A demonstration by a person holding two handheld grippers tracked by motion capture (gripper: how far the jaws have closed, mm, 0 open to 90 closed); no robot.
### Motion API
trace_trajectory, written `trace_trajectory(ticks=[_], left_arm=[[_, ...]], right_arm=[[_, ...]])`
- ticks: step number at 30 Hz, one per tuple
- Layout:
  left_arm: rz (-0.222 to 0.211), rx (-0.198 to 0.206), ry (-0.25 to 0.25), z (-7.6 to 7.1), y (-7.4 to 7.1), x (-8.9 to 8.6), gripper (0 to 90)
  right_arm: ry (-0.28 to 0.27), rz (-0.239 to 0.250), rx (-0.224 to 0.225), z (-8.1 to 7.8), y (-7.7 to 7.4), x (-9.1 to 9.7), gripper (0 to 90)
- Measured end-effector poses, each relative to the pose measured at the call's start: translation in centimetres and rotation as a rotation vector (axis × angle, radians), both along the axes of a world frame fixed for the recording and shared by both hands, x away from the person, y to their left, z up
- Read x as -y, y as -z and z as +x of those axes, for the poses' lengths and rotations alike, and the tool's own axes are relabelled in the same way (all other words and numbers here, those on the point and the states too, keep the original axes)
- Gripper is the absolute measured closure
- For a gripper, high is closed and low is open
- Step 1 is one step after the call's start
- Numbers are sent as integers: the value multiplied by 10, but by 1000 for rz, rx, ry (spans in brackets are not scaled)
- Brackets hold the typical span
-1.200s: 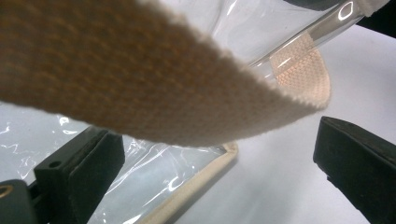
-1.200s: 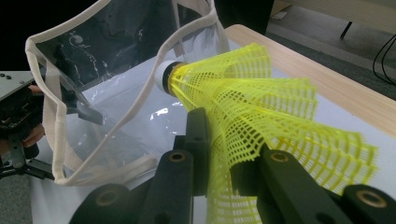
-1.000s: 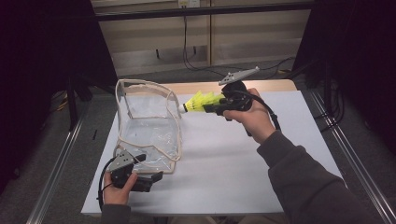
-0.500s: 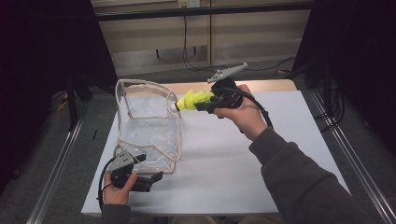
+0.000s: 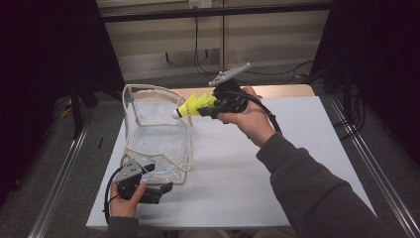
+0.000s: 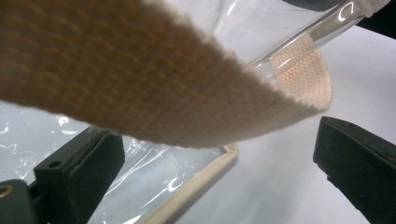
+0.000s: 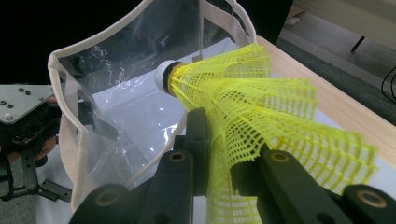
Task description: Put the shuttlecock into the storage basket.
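One yellow mesh-skirted shuttlecock (image 7: 243,116), white-tipped, squeezed flat.

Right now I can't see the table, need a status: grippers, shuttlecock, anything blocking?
Right gripper clamped on yellow shuttlecock, at the clear bag mouth. Left gripper jaws apart around the bag's strap. Nothing blocking the opening.

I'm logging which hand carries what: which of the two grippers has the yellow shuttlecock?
The right gripper, raised beside the clear bag, is clamped on the yellow shuttlecock. The left gripper, low at the bag's near corner, has its jaws apart around the strap.
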State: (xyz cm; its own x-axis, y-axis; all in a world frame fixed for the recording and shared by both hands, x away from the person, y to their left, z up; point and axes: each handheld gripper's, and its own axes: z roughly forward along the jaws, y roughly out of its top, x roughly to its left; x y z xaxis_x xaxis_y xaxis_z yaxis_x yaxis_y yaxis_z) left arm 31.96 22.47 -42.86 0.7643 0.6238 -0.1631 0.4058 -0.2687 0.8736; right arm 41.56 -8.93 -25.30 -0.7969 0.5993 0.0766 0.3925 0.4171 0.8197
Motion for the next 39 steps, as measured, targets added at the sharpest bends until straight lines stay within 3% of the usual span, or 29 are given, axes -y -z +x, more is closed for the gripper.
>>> trace_trajectory(ticks=[17, 39], left_arm=[[0, 1, 0, 0, 0, 0, 19], [-11, -1, -5, 0, 1, 1, 18]], right_arm=[[-16, -24, 21, 5, -6, -25, 795], [-27, -41, 18, 14, -3, -46, 794]])
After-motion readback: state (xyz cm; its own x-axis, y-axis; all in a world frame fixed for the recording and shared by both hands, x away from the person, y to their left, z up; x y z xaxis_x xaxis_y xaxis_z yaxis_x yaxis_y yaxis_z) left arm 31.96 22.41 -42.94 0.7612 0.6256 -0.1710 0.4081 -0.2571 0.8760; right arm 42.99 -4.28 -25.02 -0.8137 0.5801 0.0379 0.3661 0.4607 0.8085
